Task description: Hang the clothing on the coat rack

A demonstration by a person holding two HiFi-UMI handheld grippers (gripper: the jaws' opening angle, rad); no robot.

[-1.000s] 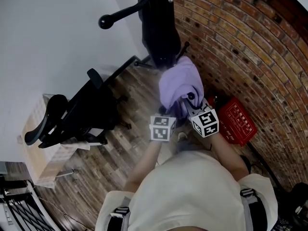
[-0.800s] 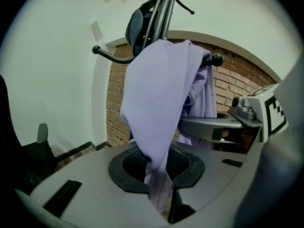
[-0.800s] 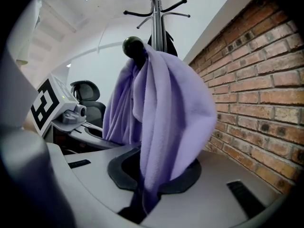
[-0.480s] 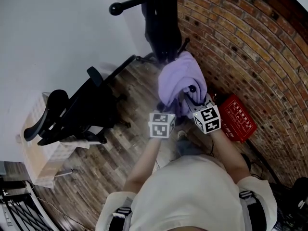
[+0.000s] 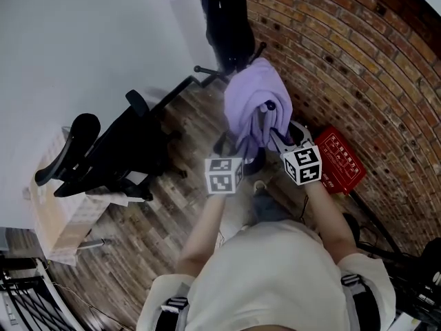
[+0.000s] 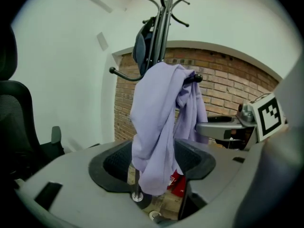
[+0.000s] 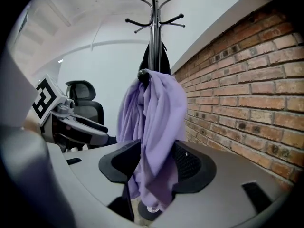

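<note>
Purple garment (image 5: 253, 105) hangs vertically from a low peg (image 6: 195, 78) of the coat rack (image 5: 224, 19), straight ahead of both grippers. Left gripper (image 6: 154, 160) and right gripper (image 7: 154, 167) have just been opening: jaws spread, cloth between them, unpressed. Neither is clearly nearer.
</note>
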